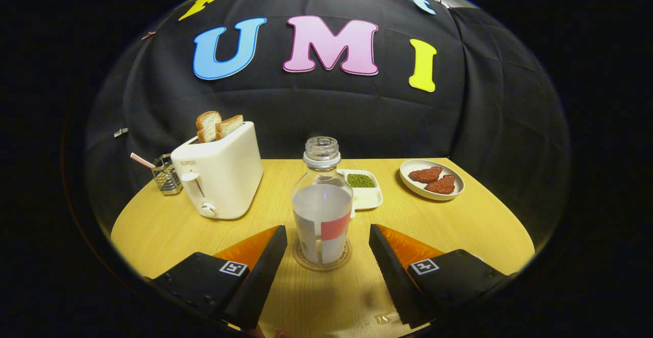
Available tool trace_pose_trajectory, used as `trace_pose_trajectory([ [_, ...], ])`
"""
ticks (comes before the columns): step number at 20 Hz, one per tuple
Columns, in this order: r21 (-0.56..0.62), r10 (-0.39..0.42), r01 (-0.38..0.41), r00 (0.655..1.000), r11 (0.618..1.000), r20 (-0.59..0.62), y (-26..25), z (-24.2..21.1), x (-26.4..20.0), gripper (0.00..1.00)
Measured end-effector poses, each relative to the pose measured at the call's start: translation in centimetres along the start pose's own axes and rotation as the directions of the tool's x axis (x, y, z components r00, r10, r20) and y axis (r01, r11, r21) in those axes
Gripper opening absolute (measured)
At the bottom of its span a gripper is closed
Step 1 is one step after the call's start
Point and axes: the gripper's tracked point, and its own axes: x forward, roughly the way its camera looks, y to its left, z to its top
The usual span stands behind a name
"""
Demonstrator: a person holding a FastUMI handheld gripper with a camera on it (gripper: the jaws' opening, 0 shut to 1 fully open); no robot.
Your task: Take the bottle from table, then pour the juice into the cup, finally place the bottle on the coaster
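Standing upright on a round coaster (322, 262), the clear uncapped glass bottle (322, 200) sits just ahead, between the fingers; gripper (326, 238) spread wide, touching nothing.

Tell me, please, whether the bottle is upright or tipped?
Upright: the bottle stands on the coaster, open neck on top, between the gripper's open jaws, which do not touch it.

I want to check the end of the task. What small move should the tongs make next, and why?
Probably draw the tongs straight back from the bottle. It stands upright on the coaster, between the open fingers, and neither finger seems to touch it, so the placing looks done. A straight retreat should avoid knocking it. No cup is seen, so I cannot confirm the pour.
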Motion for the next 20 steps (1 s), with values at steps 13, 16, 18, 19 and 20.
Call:
trace_pose_trajectory([
  [13,-0.083,0.092,-0.076,0.975,0.994,0.205,5.8,8.1,-20.9,0.98],
  [16,-0.106,0.123,-0.099,0.963,0.989,0.241,7.4,8.1,-25.7,0.98],
  [18,-0.149,0.137,-0.101,0.957,0.984,0.256,8.4,7.4,-28.5,0.98],
  [19,-0.159,0.141,-0.102,0.956,0.982,0.258,8.9,6.8,-29.5,0.98],
  [20,-0.156,0.138,-0.099,0.956,0.983,0.258,9.1,6.3,-30.3,0.98],
])
